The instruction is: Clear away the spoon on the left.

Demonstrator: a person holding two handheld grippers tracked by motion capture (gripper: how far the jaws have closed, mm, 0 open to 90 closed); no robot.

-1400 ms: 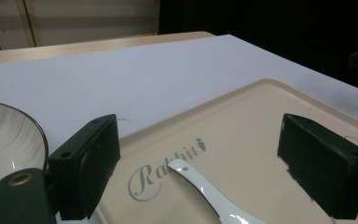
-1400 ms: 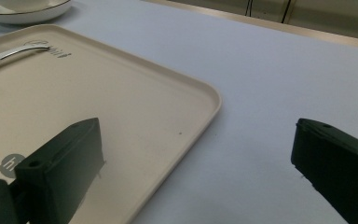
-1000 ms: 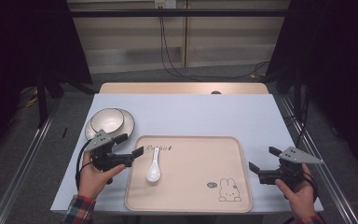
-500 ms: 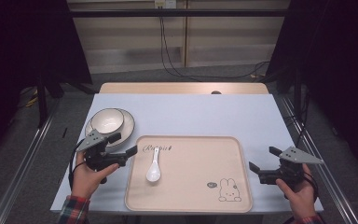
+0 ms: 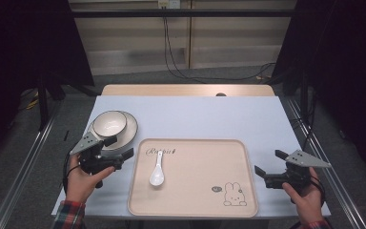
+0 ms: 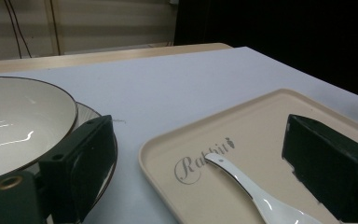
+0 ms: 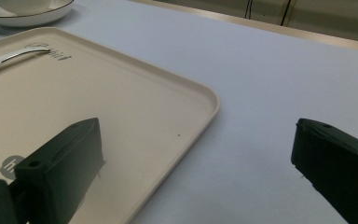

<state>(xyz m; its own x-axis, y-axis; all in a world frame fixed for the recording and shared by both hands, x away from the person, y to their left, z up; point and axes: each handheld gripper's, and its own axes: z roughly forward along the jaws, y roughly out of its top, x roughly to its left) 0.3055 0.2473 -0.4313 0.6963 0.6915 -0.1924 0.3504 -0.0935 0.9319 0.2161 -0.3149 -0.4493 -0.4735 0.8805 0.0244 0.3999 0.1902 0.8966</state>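
**While both jaws are spread, the spoon waits on the tray**

While you hold the left gripper low over the table, between the bowl and the tray, its jaws stand wide apart and grip nothing. That placement makes sense: one jaw sits beside the bowl's plate, the other hangs over the tray's near corner, so either the bowl or the spoon is within an easy reach. In the left gripper view the spoon lies between your jaws, handle toward the "Rabbit" lettering, bowl end toward you; it looks like the likeliest thing to take.

Your right gripper rests by the tray's right rim, jaws likewise spread and empty, one over the tray and one over bare table. It seems parked there to steady the tray or to wait its turn.

The bowl sits nested on its plate, just off the tray's far left corner, apart from the spoon.
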